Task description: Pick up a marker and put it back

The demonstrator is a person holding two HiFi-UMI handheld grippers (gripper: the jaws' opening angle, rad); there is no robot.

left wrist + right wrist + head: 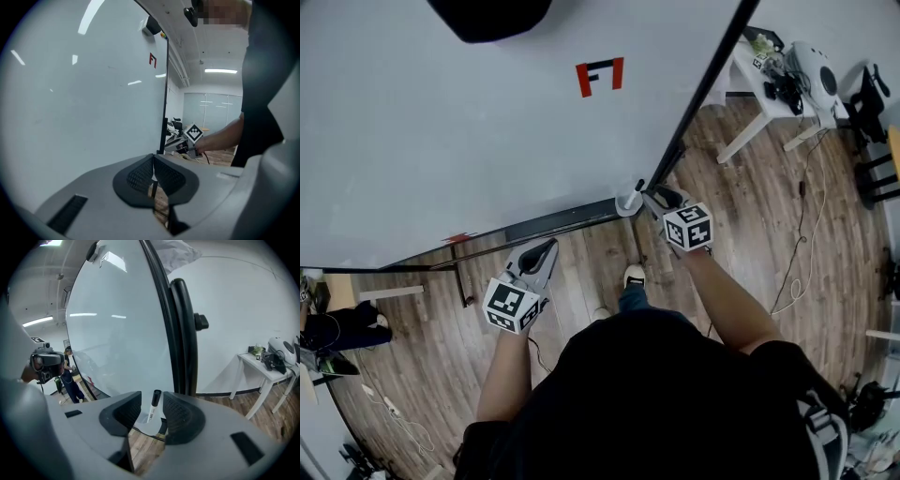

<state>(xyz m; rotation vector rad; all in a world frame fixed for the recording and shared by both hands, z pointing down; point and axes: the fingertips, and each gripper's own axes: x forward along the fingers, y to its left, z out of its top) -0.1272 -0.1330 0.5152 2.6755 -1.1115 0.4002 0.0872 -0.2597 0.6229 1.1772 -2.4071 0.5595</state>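
A white marker [635,191] with a black cap stands upright in a small white holder [627,203] at the right end of the whiteboard's tray [553,224]. My right gripper [659,198] is level with it. In the right gripper view the marker [153,406] stands between the open jaws of the right gripper [153,411], with a gap on each side and no pad touching it. My left gripper [544,253] hangs below the tray, away from the marker. Its pads meet in the left gripper view, so the left gripper [153,174] is shut on nothing.
The whiteboard [487,122] fills the upper left and carries a red mark [600,75]. Its black frame post [180,333] rises just behind the marker. A white table [769,94] with gear stands at the far right on the wooden floor. Cables trail across the floor.
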